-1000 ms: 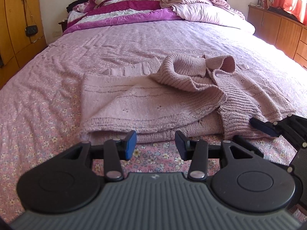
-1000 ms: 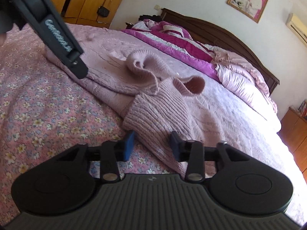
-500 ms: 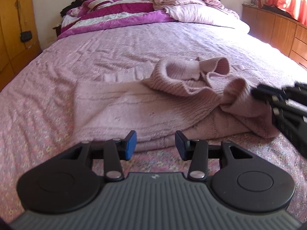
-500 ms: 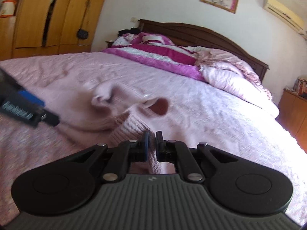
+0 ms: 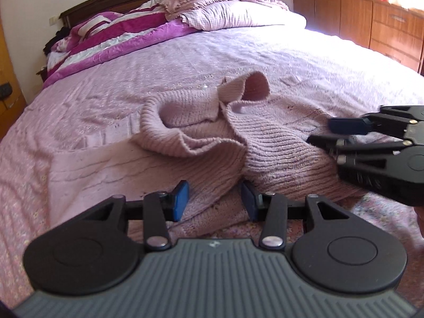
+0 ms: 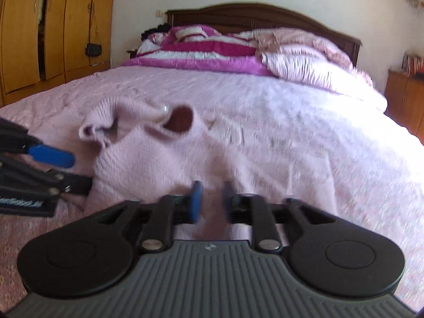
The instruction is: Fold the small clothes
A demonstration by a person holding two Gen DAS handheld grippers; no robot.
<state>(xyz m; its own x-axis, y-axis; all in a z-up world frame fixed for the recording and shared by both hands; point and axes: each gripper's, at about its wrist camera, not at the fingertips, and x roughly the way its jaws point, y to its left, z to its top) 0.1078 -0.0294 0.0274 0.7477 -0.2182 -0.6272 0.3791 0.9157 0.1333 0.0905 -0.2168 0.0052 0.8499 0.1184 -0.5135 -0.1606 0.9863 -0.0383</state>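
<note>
- Pink knit sweater (image 5: 212,143) lies on the bed (image 5: 265,53), near its foot end, partly folded. The body is flat to the left; collar and a ribbed sleeve are heaped toward the right.
- Collar opening (image 6: 180,118) stands up and gapes, so the garment is judged not yet squared off.
- Left gripper (image 5: 214,198) is spread at the near hem. Knit lies between the blue pads, but they do not press it. Judged placed to take that edge for the next fold.
- Right gripper (image 6: 210,201) is opening at the sleeve side. Fabric sits between the pads; blur hides any contact, and no pinch is visible.
- Both tools sit low along the same near edge, suggesting a two-point lift.
- Folded quilts (image 5: 148,26) sit at the headboard, well apart.
</note>
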